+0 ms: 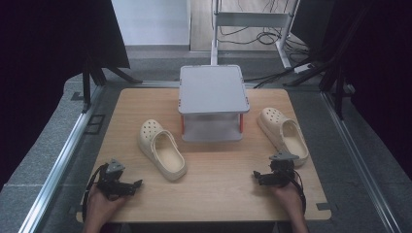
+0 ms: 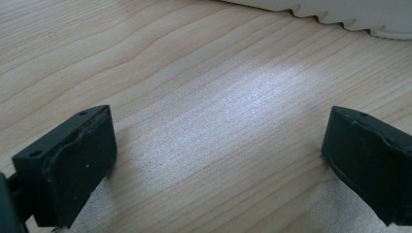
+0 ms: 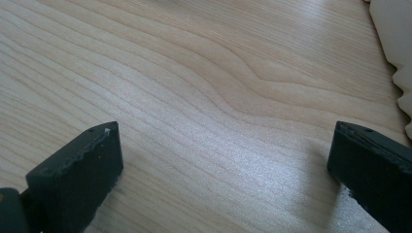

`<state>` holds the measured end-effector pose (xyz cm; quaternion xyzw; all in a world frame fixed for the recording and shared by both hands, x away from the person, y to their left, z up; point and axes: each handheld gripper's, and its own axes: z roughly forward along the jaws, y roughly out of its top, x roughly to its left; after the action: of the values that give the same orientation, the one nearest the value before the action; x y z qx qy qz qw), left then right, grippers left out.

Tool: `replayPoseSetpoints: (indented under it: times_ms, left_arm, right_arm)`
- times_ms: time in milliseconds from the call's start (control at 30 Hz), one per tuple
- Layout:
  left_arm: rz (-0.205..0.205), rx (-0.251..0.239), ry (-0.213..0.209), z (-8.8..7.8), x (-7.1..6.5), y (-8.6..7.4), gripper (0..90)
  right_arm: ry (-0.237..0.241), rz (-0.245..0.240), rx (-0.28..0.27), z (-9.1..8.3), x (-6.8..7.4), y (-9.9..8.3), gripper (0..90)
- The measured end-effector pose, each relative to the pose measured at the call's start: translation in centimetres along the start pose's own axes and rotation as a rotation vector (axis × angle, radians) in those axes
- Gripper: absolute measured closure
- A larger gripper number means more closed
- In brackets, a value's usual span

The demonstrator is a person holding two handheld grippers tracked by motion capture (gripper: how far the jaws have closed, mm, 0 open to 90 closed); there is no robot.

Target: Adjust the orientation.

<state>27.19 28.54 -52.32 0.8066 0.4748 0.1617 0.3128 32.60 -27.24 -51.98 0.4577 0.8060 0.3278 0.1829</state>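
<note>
1. High view: two cream clogs lie on the wooden table (image 1: 214,184). The left clog (image 1: 161,148) sits left of centre, toe toward the far left; the right clog (image 1: 283,134) lies near the right edge, toe toward the far side.
2. Between the clogs, at the far middle of the table, stands a grey two-level stand (image 1: 213,102) with a flat top tray and short red posts; its lower shelf is mostly hidden under the top.
3. The left gripper (image 1: 137,183) rests near the front left corner, held by the left hand (image 1: 101,206), well apart from the left clog. In the left gripper view its jaws are spread wide over bare wood, with the toothed sole edge of a clog (image 2: 350,14) cut off at the top.
4. The right gripper (image 1: 256,174) sits near the front right, held by the right hand (image 1: 290,201), just beside the heel of the right clog. In the right gripper view its jaws are spread wide and hold nothing; a clog's sole edge (image 3: 396,43) is cut off at the right.
5. The table has pale, wavy wood grain. Around it are metal rails, grey floor (image 1: 43,145), dark curtains and cables at the back.
</note>
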Motion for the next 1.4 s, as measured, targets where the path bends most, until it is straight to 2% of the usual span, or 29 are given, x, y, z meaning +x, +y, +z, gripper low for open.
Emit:
replayPoseSetpoints:
  times_ms: [600, 700, 933, 967, 1100, 1400]
  left_arm:
    - [-0.001, 0.0, 0.001, 0.0, 0.0, 0.0, 0.0]
    - [-0.001, 0.0, 0.001, 0.0, 0.0, 0.0, 0.0]
    - [-0.001, 0.001, 0.001, 0.0, 0.0, 0.0, 0.0]
    - [-0.001, 0.001, 0.001, 0.0, 0.0, 0.0, 0.0]
    - [-0.001, 0.0, 0.001, 0.0, 0.0, 0.0, 0.0]
    - [-0.001, 0.001, 0.001, 0.0, 0.0, 0.0, 0.0]
  right_arm:
    - [0.002, -0.001, -0.003, -0.1, -0.1, 0.0, 0.3]
    - [0.003, 0.006, 0.003, -0.3, -0.1, 0.1, 3.8]
    - [0.039, 0.005, 0.011, -0.9, 0.5, 0.9, 6.9]
    - [0.061, 0.0, 0.004, -1.2, 0.7, 1.4, 9.2]
    - [0.079, -0.019, 0.003, -1.6, 1.4, 2.3, 12.8]
    - [0.136, -0.095, 0.032, -2.3, 3.5, 6.4, 12.6]
